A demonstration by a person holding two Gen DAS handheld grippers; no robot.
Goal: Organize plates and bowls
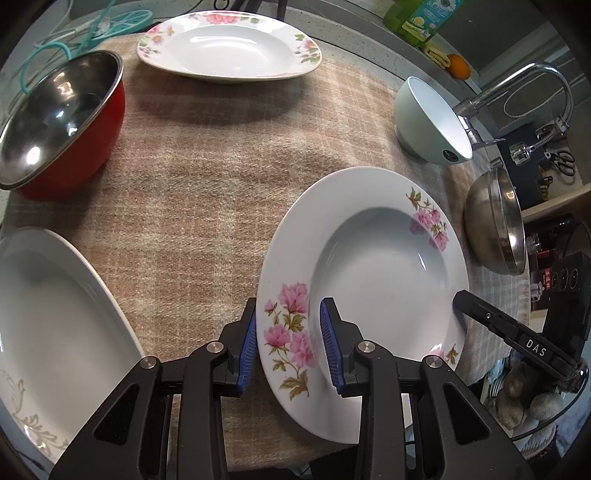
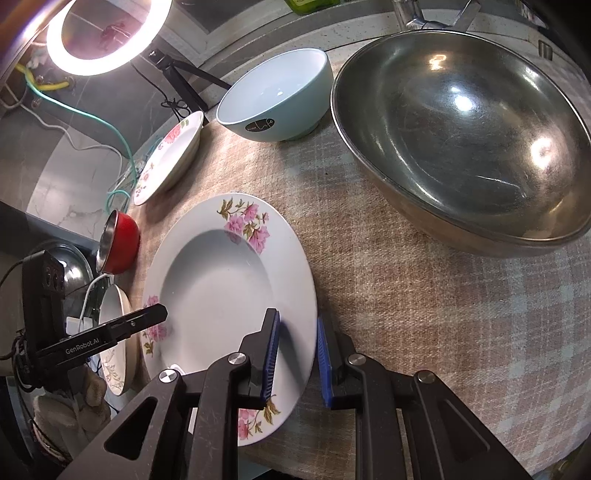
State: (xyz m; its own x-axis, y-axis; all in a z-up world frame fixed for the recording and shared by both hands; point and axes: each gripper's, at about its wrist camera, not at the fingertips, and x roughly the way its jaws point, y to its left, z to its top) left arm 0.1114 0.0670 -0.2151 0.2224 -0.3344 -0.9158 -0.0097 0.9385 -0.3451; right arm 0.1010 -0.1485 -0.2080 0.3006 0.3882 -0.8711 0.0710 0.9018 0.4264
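A white deep plate with pink flowers (image 1: 369, 266) lies on the checked cloth, also in the right wrist view (image 2: 221, 280). My left gripper (image 1: 290, 345) straddles its near-left rim, jaws open around the rim, blue pads (image 1: 248, 354) apart from it. My right gripper (image 2: 295, 358) straddles the opposite rim, also open. Each gripper shows in the other's view, the right one (image 1: 491, 321) and the left one (image 2: 110, 332). A second flowered plate (image 1: 229, 44) sits at the far side, and also shows in the right wrist view (image 2: 168, 158).
A red steel bowl (image 1: 62, 125) stands far left. A white plate with grey scrollwork (image 1: 55, 325) lies near left. A pale blue bowl (image 2: 273, 96) and a large steel bowl (image 2: 461, 136) stand on the right. A ring light (image 2: 107, 33) glows behind the table.
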